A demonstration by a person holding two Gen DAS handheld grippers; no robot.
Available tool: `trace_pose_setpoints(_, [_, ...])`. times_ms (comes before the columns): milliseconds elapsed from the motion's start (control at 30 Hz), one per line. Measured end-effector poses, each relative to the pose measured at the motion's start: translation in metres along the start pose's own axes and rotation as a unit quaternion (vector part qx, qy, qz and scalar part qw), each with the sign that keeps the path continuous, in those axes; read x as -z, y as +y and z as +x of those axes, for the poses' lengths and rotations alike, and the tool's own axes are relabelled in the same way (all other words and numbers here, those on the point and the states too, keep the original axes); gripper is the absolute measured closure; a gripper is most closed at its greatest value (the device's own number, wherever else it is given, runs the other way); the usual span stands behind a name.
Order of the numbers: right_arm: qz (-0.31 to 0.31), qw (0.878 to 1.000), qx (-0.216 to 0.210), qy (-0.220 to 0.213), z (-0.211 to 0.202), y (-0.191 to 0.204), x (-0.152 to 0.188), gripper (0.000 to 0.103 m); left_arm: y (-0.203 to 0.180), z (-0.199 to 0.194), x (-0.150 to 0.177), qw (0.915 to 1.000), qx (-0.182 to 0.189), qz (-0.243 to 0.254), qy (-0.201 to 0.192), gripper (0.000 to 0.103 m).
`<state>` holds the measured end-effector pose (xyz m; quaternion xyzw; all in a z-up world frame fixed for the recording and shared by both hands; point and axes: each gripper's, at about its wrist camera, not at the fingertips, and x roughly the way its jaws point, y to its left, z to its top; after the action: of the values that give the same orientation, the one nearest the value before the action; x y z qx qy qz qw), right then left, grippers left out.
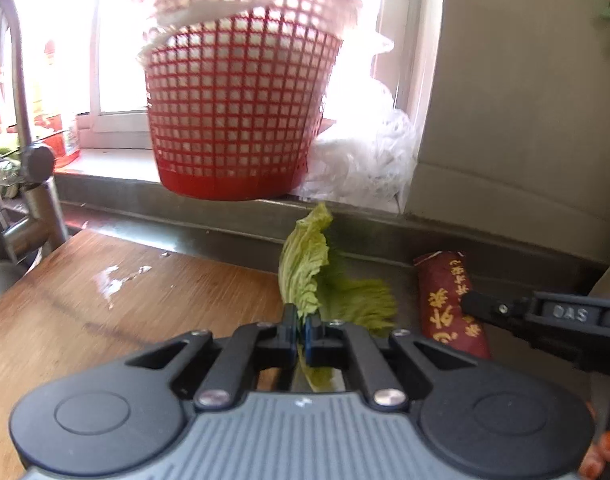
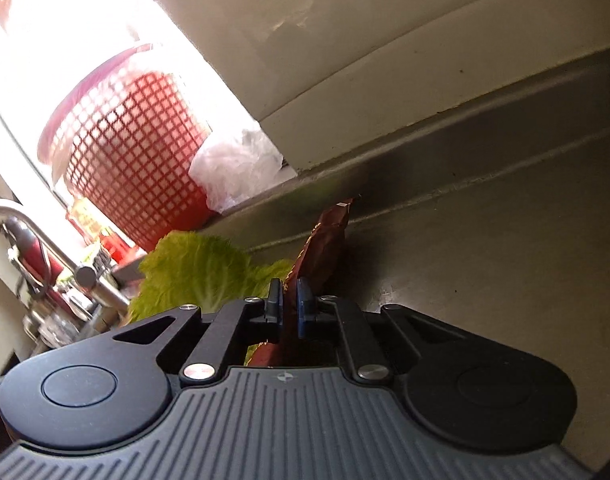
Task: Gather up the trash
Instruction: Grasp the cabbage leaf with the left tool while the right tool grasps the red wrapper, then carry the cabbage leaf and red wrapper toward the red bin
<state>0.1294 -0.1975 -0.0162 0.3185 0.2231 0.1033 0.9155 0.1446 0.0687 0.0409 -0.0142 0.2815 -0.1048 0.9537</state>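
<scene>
**Two thin grips, both easy to lose**

Two pieces of trash are pinched at once, and each hold looks slight. The left tongs (image 1: 301, 330) are pressed together on the stalk end of a cabbage leaf (image 1: 305, 268), which stands up limp just in front of and below the red basket (image 1: 241, 92). The right tongs (image 2: 289, 300) are pinching the near end of a dark red snack wrapper (image 2: 325, 236), whose far end points at the ledge the basket stands on, to the basket's right.

The leaf is soft and held only by its edge; a quick swing could tear it or let it slide out. A second leaf (image 1: 361, 304) lies touching it, below and right of the basket, and may drag along, then drop. The wrapper is slick and could slip through the pads. The basket overhangs its ledge, so a knock from either tongs might tip it onto the tabletop (image 1: 105, 312).
</scene>
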Motion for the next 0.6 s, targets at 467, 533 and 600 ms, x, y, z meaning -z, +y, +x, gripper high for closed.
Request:
trace_pose_setpoints(467, [0.016, 0.998, -0.062, -0.010, -0.024, 0.015, -0.006, 0.096, 0.007, -0.110, 0.016, 0.9964, -0.052, -0.062, -0.024, 0.102])
trace_pose_setpoints(533, [0.017, 0.997, -0.075, -0.006, -0.028, 0.020, -0.005, 0.096, 0.009, -0.126, 0.018, 0.9953, -0.063, -0.068, -0.028, 0.102])
trace_pose_setpoints(600, [0.015, 0.996, -0.088, -0.001, -0.032, 0.027, -0.003, 0.096, 0.012, -0.143, 0.019, 0.9939, -0.077, -0.072, -0.033, 0.102])
